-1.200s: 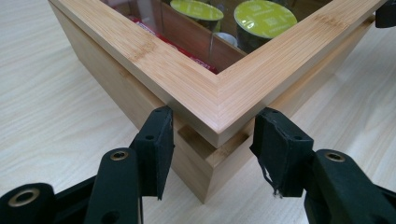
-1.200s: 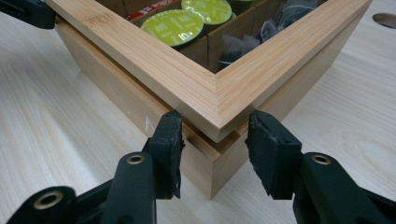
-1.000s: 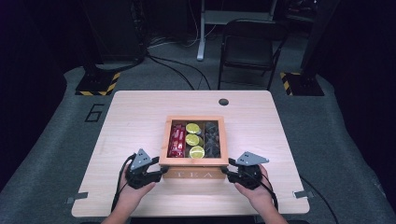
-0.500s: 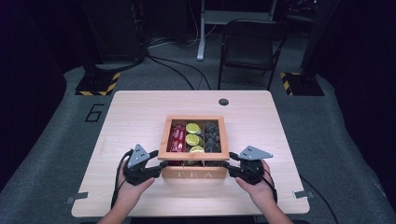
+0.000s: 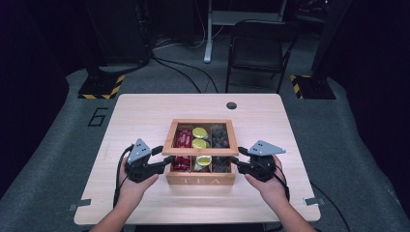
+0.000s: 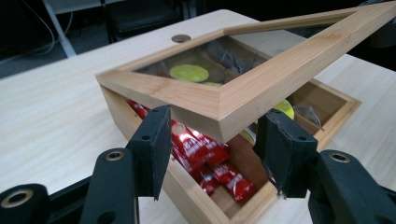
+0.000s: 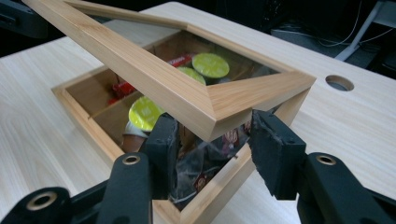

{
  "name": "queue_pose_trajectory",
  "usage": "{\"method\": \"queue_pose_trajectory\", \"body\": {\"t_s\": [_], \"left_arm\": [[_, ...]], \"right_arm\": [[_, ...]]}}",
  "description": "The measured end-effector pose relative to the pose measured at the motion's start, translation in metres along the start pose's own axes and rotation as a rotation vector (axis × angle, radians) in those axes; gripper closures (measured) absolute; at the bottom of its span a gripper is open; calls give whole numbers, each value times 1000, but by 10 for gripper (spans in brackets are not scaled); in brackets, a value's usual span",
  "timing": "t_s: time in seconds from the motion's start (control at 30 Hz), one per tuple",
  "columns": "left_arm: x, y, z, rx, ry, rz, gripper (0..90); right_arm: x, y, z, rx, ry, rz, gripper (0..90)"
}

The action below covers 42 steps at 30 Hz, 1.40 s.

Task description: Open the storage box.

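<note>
A wooden tea box (image 5: 200,180) marked TEA stands at the table's middle front. Its glass-windowed lid (image 5: 201,153) is tilted up at the front, with the back edge still on the box. My left gripper (image 5: 167,162) is shut on the lid's front left corner (image 6: 219,116), its jaws (image 6: 215,123) on either side of it. My right gripper (image 5: 235,162) is shut on the front right corner (image 7: 219,105) in the same way (image 7: 215,126). Inside lie red sachets (image 6: 205,154), yellow-green capsules (image 7: 211,64) and dark tea bags (image 5: 220,135).
The box rests on a light wooden table (image 5: 145,111) with a round cable hole (image 5: 231,105) near its far edge. A black chair (image 5: 256,48) and stand bases with hazard tape (image 5: 99,89) are on the floor beyond.
Both grippers have risen together with the lid's front corners between their jaws. The lid lay flat on the box and now stands tilted up at the front.
</note>
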<state>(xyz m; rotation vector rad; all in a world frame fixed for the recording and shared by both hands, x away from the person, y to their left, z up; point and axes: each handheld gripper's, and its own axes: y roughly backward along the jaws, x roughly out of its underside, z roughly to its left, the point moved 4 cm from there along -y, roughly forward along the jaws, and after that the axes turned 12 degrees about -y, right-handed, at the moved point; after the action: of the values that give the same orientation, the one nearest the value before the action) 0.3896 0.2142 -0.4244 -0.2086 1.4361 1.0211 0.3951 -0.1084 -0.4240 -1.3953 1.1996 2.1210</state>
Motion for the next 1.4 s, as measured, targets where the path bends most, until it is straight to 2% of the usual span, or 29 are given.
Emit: {"method": "queue_pose_trajectory", "body": {"t_s": [0.13,0.33,0.53,0.9,1.13,1.2,1.4], "left_arm": [[-11,1,4,-15,-11,-1,464],[-21,2,10,-13,0,-4,466],[-31,1,17,-16,5,-11,469],[-50,-1,31,-26,11,-19,476],[-57,-3,38,-34,16,-31,489],[-59,-4,40,-34,18,-32,492],[-64,-6,45,-47,12,-31,508]], "right_arm": [[-11,1,-2,-13,-20,-11,527],[-22,2,-4,-16,-36,-20,526],[-34,2,-5,-9,-18,-24,526],[-58,0,-8,1,-21,-49,507],[-69,-3,-11,5,-17,-57,498],[-70,-4,-11,7,-32,-58,493],[-78,-9,-13,21,-15,-64,475]]}}
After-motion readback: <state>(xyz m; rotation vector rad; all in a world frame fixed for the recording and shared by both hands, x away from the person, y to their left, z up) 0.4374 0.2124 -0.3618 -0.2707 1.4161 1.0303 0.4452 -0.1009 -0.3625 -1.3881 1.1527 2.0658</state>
